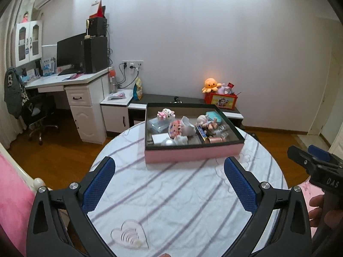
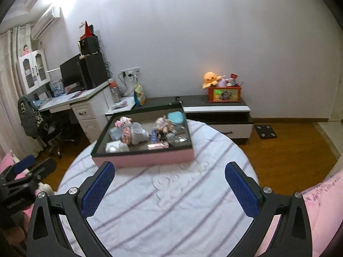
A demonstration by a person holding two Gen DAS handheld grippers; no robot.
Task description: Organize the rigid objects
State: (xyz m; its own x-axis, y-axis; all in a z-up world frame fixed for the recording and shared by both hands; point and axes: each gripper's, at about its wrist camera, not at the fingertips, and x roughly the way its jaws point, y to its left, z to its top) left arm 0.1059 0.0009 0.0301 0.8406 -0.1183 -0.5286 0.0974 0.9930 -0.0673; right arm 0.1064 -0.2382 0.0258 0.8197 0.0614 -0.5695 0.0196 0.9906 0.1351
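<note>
From the left wrist view, the left gripper [image 1: 169,169] hovers over the near half of a round table [image 1: 171,197] covered in a white cloth with purple stripes. Its blue-padded fingers [image 1: 99,184] are spread wide with nothing between them. A shallow pink box [image 1: 193,155] with a dark inner lining sits at the far edge of the tabletop, its long axis running left to right across the view, the right end angled slightly nearer. It holds a jumble of small things: a pink-and-white toy [image 1: 165,114] at the back left, a white figurine [image 1: 188,125] in the middle, a teal case [image 1: 213,115] at the back right, and a rose-gold tube [image 1: 216,139] lying along the front wall. A clear heart-shaped piece [image 1: 129,235] lies flat at the near edge of the tabletop, well apart from the box. The right gripper [image 1: 308,157] enters at the right edge, off the table's side; whether it is released or clenched cannot be told here.

From the right wrist view, the right gripper [image 2: 169,170] is released, fingers [image 2: 241,189] wide apart over bare cloth, holding nothing. The pink box [image 2: 145,159] lies just beyond the fingertips at the far left of the tabletop, its long axis again crosswise. The left gripper [image 2: 30,167] shows at the left edge, beside the table.
</note>
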